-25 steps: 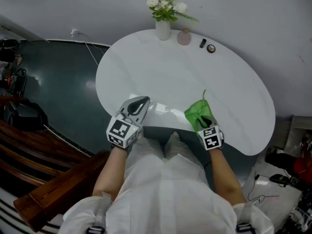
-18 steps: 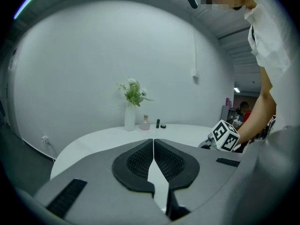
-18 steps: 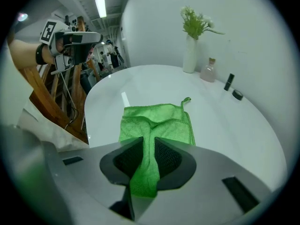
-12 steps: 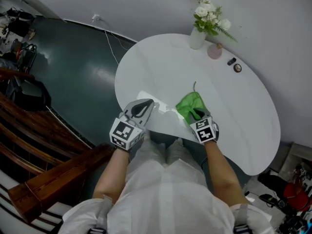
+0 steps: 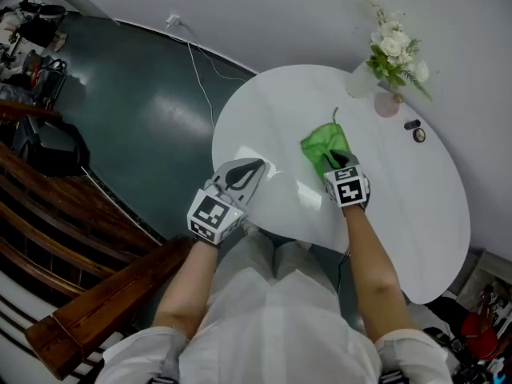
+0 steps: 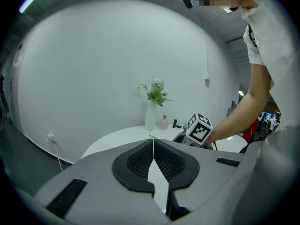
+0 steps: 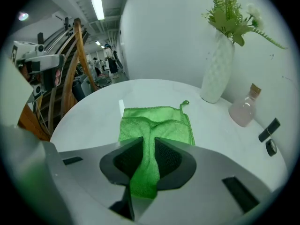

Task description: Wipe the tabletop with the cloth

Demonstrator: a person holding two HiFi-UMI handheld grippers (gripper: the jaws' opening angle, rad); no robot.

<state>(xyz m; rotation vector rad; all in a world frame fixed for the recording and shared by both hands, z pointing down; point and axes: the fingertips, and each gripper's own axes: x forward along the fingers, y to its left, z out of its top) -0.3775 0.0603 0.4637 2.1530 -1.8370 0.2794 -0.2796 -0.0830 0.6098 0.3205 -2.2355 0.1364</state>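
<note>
Green cloth [image 7: 154,121] shows clamped only from right gripper [image 7: 148,138].

The right gripper [image 5: 338,162] holds the green cloth [image 5: 319,144], which spreads on the white worktop [image 5: 264,106] ahead of its jaws; the left gripper [image 5: 256,167] has its jaws together.

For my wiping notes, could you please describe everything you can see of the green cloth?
The cloth is bright green, seemingly microfibre, with stitched edges and a small loop at a far corner. It lies folded on the white table, its near part bunched and pinched in the shut right tongs. Nothing else touches it.
</note>
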